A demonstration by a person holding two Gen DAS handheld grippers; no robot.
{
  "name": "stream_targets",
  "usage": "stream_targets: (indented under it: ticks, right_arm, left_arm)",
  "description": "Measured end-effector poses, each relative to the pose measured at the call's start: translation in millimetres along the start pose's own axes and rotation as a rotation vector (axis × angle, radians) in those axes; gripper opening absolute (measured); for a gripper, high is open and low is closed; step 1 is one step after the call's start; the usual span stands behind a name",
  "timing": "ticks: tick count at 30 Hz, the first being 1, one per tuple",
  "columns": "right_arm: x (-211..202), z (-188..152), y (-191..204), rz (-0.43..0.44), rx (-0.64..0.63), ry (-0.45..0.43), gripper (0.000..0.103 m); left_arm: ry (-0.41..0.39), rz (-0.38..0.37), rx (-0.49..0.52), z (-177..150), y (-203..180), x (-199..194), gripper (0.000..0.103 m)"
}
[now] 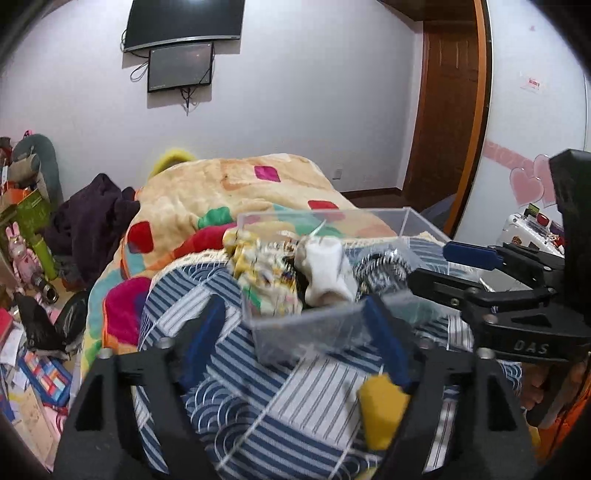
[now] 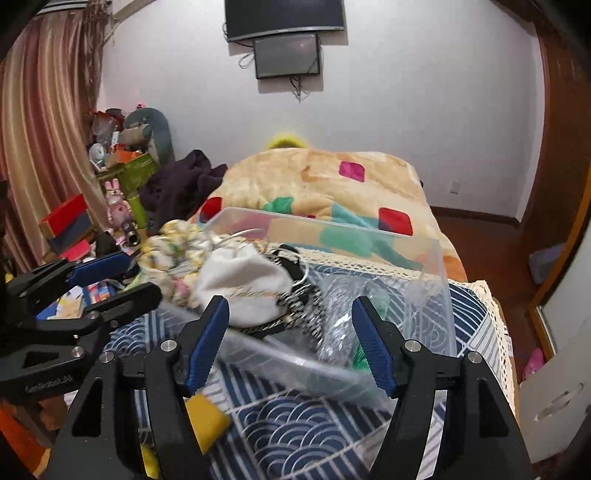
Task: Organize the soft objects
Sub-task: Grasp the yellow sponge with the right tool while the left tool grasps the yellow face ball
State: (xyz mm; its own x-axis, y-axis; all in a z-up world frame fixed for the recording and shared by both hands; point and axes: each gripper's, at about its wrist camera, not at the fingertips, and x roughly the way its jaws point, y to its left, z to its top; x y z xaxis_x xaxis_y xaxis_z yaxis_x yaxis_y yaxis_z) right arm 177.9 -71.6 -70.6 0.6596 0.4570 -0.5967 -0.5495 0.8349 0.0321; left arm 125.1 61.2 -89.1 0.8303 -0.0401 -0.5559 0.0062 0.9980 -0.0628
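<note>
Both the left gripper (image 1: 295,332) and right gripper (image 2: 290,339) stood with jaws wide, holding nothing; the clear bin (image 1: 332,332) looked filled, the yellow piece (image 1: 380,410) next.

Motion-blurred in both views: clear plastic box (image 1: 332,325), near wall smeared, edges hard to trace. Blurred too: floral cloth bundle (image 1: 266,273) and white pouch (image 2: 243,284) inside, script on the pouch unreadable. Yellow soft piece (image 1: 380,410) partly hidden behind the left hand-held gripper (image 1: 299,343), kind unclear. Half hidden behind the far blanket (image 2: 314,177): a fuzzy yellow thing (image 2: 286,142). Cut off at the top edge: wall screen (image 2: 284,18). Too small to make out: clutter (image 1: 26,236) at far left.
</note>
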Motion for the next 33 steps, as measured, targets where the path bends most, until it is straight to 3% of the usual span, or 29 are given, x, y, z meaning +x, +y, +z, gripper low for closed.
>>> stream_targets:
  ticks: [5, 10, 17, 21, 27, 33]
  right_arm:
    - [-4, -21, 9, 0.041, 0.018, 0.019, 0.066]
    - [9, -42, 22, 0.104, 0.034, 0.096, 0.066]
    - [34, -65, 38, 0.191, 0.03, 0.209, 0.064]
    - [26, -64, 43, 0.199, -0.004, 0.177, 0.033]
    - [11, -72, 39, 0.187, 0.013, 0.139, 0.027]
    - [-14, -74, 26, 0.113, 0.033, 0.088, 0.027]
  left_arm:
    - [0.053, 0.017, -0.009, -24, 3, -7, 0.083]
    - [0.086, 0.035, -0.023, -46, 4, -18, 0.087]
    - [0.12, 0.006, -0.07, -67, 8, -29, 0.088]
    - [0.153, -0.007, -0.078, -77, 3, -28, 0.088]
    - [0.168, -0.051, -0.1, -81, -7, -32, 0.088]
    - [0.197, -0.089, -0.084, -84, -22, -32, 0.088]
